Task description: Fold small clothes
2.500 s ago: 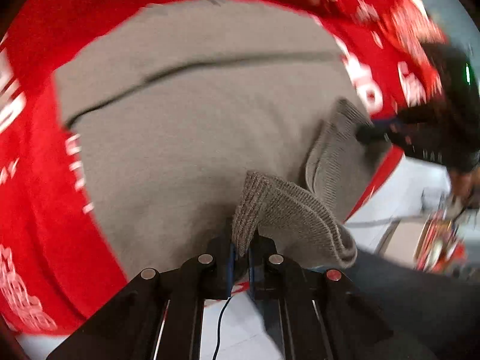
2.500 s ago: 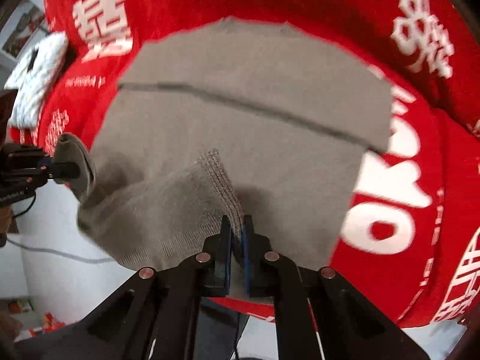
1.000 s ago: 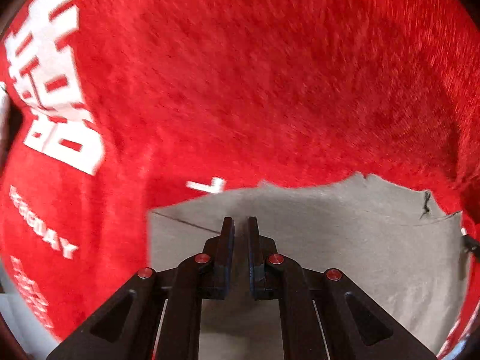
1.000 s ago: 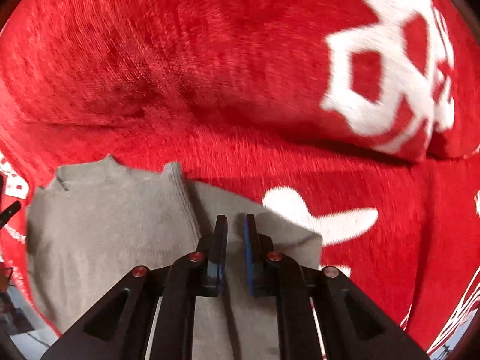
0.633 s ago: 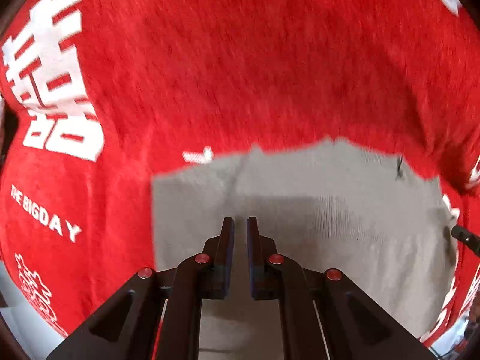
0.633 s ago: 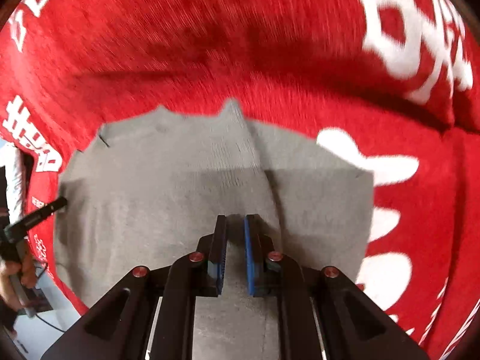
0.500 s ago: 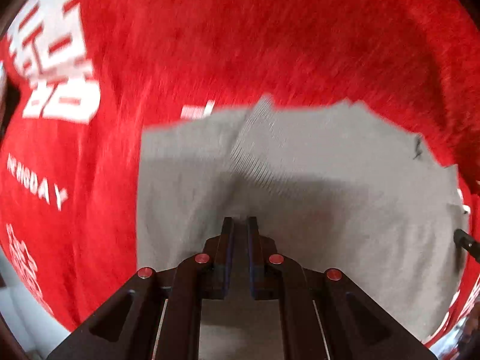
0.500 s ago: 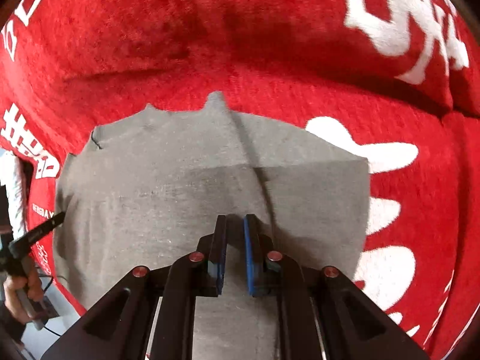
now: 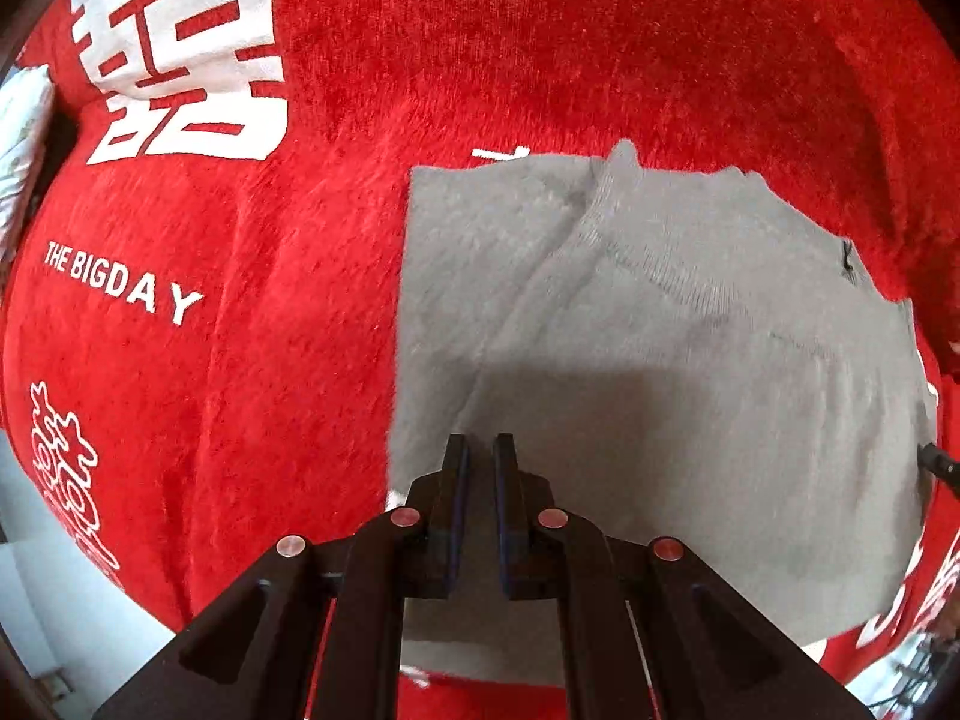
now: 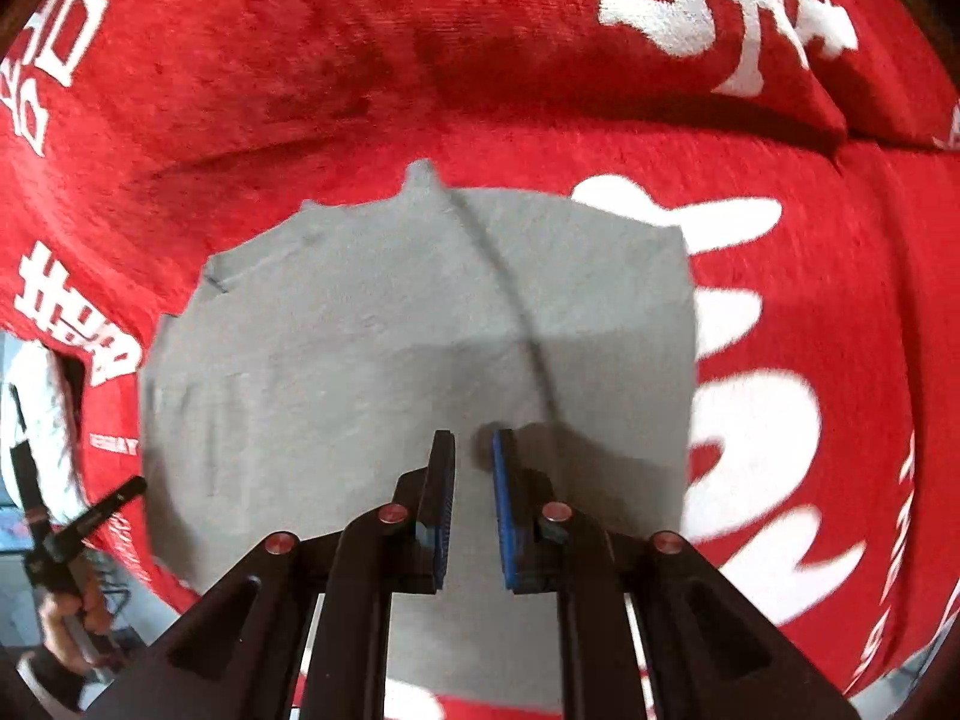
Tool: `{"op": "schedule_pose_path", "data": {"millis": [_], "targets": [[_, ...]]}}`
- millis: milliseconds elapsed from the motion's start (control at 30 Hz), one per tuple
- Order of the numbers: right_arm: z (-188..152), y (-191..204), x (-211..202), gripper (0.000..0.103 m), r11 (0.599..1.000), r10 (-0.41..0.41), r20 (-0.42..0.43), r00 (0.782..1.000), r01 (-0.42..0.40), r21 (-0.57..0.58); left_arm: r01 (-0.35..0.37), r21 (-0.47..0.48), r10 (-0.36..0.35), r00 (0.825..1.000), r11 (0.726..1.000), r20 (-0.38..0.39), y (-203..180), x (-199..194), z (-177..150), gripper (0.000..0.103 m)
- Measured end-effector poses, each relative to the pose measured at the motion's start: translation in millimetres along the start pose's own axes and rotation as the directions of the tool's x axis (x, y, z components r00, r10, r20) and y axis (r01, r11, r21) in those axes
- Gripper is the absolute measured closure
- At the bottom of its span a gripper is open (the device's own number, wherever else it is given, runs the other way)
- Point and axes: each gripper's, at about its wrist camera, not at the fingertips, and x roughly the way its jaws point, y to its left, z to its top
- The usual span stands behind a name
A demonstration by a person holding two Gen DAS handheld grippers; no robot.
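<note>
**Grey garment lies folded on the red blanket, both grippers empty above it**

The grey garment [image 9: 660,360] lies flat on the red blanket [image 9: 300,300], already folded over itself into a rough rectangle. A ribbed edge runs across it diagonally, and one small corner sticks out at the far edge.

The left gripper [image 9: 478,450] is above the near part of the garment, pointing down. Its jaws are together, with only a thin slit between them, and no cloth is inside. The right gripper [image 10: 472,444] is also above the garment, near the dark seam line. Its jaws are opening, and nothing is between them. In the right view, the tip of the left gripper and the hand [image 10: 66,606] holding it show at the left edge.

The fold seems done for this stage, and probably one more fold or a smoothing is needed. Some risks from here:

- The knit is soft and thin. If a gripper pinches only the top layer, the fold may open again when it lifts.
- The blanket is fluffy, so the jaws may catch its pile together with the garment and drag both.
- If the two grippers take the edge at unequal points, the next fold may come out skewed.
- The far corner that sticks out may stay visible if it is not tucked.
</note>
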Motion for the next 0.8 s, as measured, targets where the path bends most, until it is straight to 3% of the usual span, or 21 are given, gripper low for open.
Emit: {"op": "schedule_pose_path", "data": {"millis": [100, 167, 200, 333, 433, 467, 500, 533, 567, 633, 800], "targets": [[-20, 27, -3, 0.084, 0.998, 0.062, -0.006, 0.998, -0.061, 0.023, 0.025, 0.027, -0.025, 1.0, 0.999, -0.003, 9, -3, -4, 0.094], [-34, 48, 1, 0.052, 0.994, 0.1, -0.022, 0.995, -0.099, 0.039, 0.062, 0.035, -0.061, 0.998, 0.997, -0.014, 15, -4, -7, 0.094], [-43, 58, 5, 0.046, 0.991, 0.122, -0.03, 0.992, -0.12, 0.051, 0.074, 0.039, -0.073, 0.997, 0.997, -0.02, 17, -4, -8, 0.094], [-81, 102, 31, 0.046, 0.96, 0.264, -0.094, 0.96, -0.252, 0.119, 0.083, 0.067, -0.079, 0.995, 0.994, -0.057, 28, -5, -16, 0.094], [-110, 130, 59, 0.046, 0.931, 0.34, -0.154, 0.928, -0.308, 0.198, 0.072, 0.108, -0.064, 0.996, 0.992, -0.069, 37, -5, -21, 0.094], [-116, 137, 67, 0.046, 0.925, 0.352, -0.168, 0.921, -0.314, 0.213, 0.073, 0.117, -0.065, 0.995, 0.99, -0.071, 41, -5, -23, 0.088], [-122, 143, 74, 0.046, 0.918, 0.366, -0.181, 0.913, -0.323, 0.23, 0.075, 0.121, -0.066, 0.995, 0.99, -0.073, 45, -5, -24, 0.073], [-128, 148, 81, 0.046, 0.912, 0.379, -0.193, 0.905, -0.329, 0.247, 0.073, 0.119, -0.065, 0.995, 0.99, -0.071, 50, -6, -25, 0.023], [-134, 152, 88, 0.046, 0.904, 0.389, -0.2, 0.899, -0.331, 0.27, 0.064, 0.111, -0.06, 0.997, 0.992, -0.045, 54, -11, -25, 0.0], [-143, 153, 99, 0.046, 0.883, 0.413, -0.2, 0.888, -0.336, 0.328, 0.074, 0.125, -0.075, 0.997, 0.989, 0.003, 57, -19, -27, 0.0], [-154, 139, 115, 0.046, 0.804, 0.463, -0.14, 0.875, -0.347, 0.483, 0.159, 0.126, -0.151, 0.986, 0.979, -0.073, 59, -7, -32, 0.0]]}}
